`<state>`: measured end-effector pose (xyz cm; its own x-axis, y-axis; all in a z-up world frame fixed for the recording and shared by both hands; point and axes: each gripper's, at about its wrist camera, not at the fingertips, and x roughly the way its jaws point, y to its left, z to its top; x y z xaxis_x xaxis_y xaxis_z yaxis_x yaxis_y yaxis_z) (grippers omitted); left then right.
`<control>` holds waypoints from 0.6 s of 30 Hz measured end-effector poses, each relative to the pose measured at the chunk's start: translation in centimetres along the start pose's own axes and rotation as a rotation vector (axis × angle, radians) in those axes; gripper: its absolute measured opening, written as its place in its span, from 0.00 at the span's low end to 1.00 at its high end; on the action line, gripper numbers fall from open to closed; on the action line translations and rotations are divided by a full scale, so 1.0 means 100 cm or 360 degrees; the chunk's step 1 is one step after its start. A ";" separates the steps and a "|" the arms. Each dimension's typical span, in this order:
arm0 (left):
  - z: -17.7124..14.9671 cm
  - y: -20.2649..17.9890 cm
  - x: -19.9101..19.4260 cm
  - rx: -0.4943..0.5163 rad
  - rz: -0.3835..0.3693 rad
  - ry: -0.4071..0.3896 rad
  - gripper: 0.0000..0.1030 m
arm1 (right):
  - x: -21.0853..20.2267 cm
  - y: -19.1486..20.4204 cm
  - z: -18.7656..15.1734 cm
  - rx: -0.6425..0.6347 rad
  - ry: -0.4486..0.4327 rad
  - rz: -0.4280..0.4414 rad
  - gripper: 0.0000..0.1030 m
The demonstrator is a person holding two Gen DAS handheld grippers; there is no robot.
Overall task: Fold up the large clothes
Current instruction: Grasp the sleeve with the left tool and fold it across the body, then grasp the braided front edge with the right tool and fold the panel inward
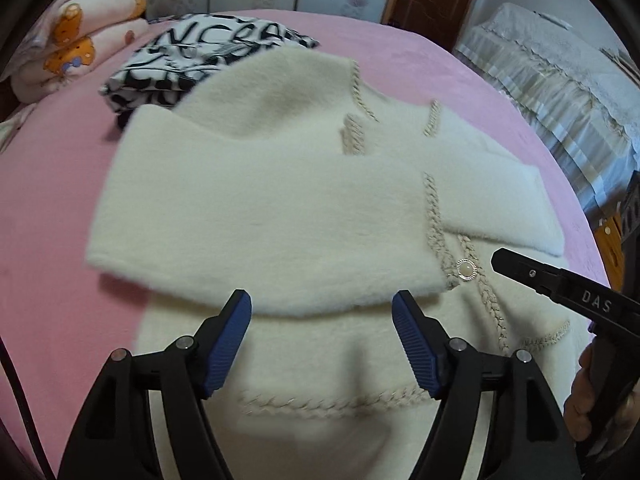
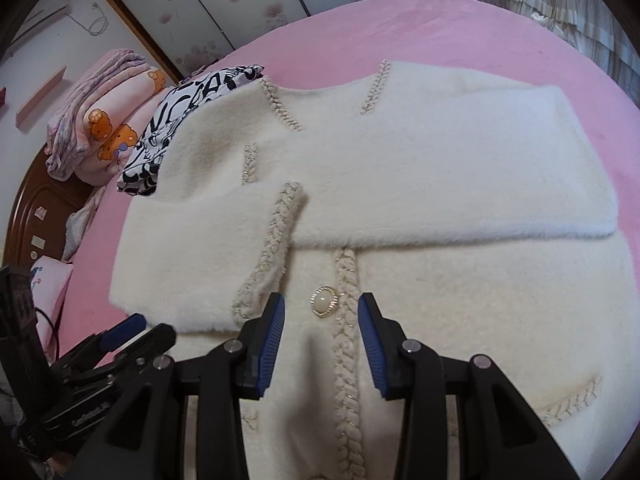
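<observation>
Hovering above the cream fleece jacket (image 1: 280, 216), the left gripper (image 1: 322, 344) is holding its jaws spread wide with nothing between them. The jacket is lying face up on the pink bed (image 1: 52, 200), both sleeves already crossed over the chest, its far shoulder overlapping a black-and-white printed garment (image 1: 192, 60). The right gripper's tip (image 1: 520, 270) is reaching in from the right edge, near the pearl button (image 1: 465, 270).

Looking through the right wrist camera, the right gripper (image 2: 322, 344) is keeping its jaws partly apart and empty, framing the pearl button (image 2: 325, 301) on the braided placket (image 2: 348, 384). The left gripper (image 2: 120, 336) is showing at the lower left, beside the folded sleeve's cuff.

This fabric looks thick, plush and floppy, likely bulky rather than slippery; pinching both hem corners, through the full pile, should be letting the lower half fold up evenly.
</observation>
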<state>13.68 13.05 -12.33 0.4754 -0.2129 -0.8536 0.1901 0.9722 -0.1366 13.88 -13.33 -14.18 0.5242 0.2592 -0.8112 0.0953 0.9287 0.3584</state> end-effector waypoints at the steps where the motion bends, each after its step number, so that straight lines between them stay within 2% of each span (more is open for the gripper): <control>1: -0.003 0.007 -0.004 -0.0020 0.0010 -0.0002 0.70 | 0.002 0.002 0.001 0.0004 0.0006 0.0029 0.37; 5: -0.009 0.031 -0.017 -0.0109 0.0048 0.0010 0.70 | 0.015 0.011 0.002 0.0027 0.0056 0.0151 0.37; 9: -0.019 0.050 -0.010 -0.0192 0.0074 0.0038 0.70 | 0.038 0.021 0.005 0.0034 0.0122 0.0247 0.37; 15: -0.024 0.069 0.002 -0.0314 0.0080 0.0080 0.70 | 0.084 0.033 0.015 0.0036 0.0207 0.0234 0.37; 16: -0.024 0.070 0.002 -0.0321 0.0080 0.0078 0.70 | 0.088 0.037 0.017 0.0017 0.0209 0.0228 0.32; 17: -0.024 0.071 0.002 -0.0327 0.0083 0.0074 0.70 | 0.088 0.041 0.018 -0.0014 0.0201 0.0226 0.11; 18: -0.023 0.072 0.002 -0.0332 0.0088 0.0064 0.70 | 0.086 0.050 0.022 -0.0077 0.0214 0.0272 0.11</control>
<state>13.19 20.26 -14.59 0.4445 -0.1588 -0.8816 -0.0194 0.9822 -0.1867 20.71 -7.06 -18.42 0.4116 0.4440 -0.7959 -0.0274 0.8790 0.4761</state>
